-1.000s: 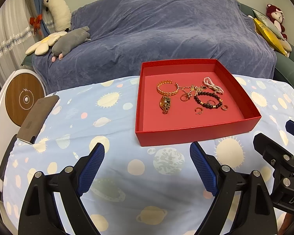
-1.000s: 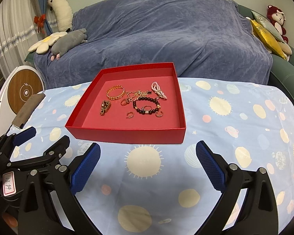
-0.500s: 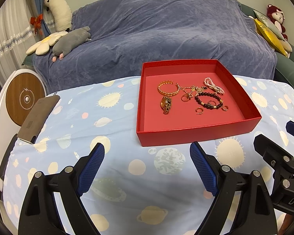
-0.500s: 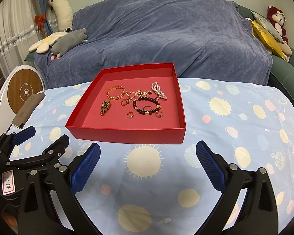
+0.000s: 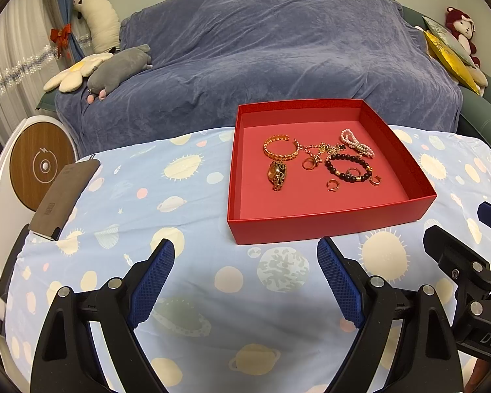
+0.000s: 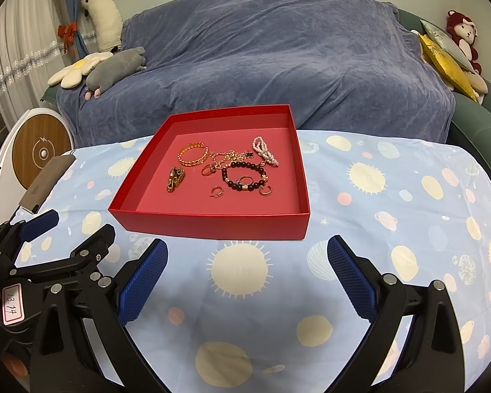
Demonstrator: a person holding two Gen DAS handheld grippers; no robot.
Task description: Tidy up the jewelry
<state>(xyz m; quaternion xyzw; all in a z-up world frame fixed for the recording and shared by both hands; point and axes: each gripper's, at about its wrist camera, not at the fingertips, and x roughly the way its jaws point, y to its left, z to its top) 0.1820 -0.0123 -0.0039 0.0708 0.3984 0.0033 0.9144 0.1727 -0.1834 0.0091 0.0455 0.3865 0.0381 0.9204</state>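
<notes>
Left gripper and right gripper, each with black arms and blue textured pads, hang side by side above the near part of the table, both with jaws spread wide and nothing between them; in the left wrist view the right gripper shows at the right edge, and in the right wrist view the left gripper shows at the lower left, bearing a small white label. Beneath both tools lies a light blue tablecloth printed with pale suns and planets. Just beyond the fingertips, well apart from them, stands a shallow red box, open at the top, set square on the cloth. The jewelry is gathered in the far half of the box floor: a gold chain bangle at the far left, a gold and dark watch near it, a tangle of gold chain in the middle with a ring just beside it, a pearl strand at the far right, a dark bead bracelet nearer, and small gold ear cuffs near the bracelet. At the left edge of the table lies a flat grey case. Behind the table stands a sofa under a blue throw, with plush toys at its left end and cushions at its right.
</notes>
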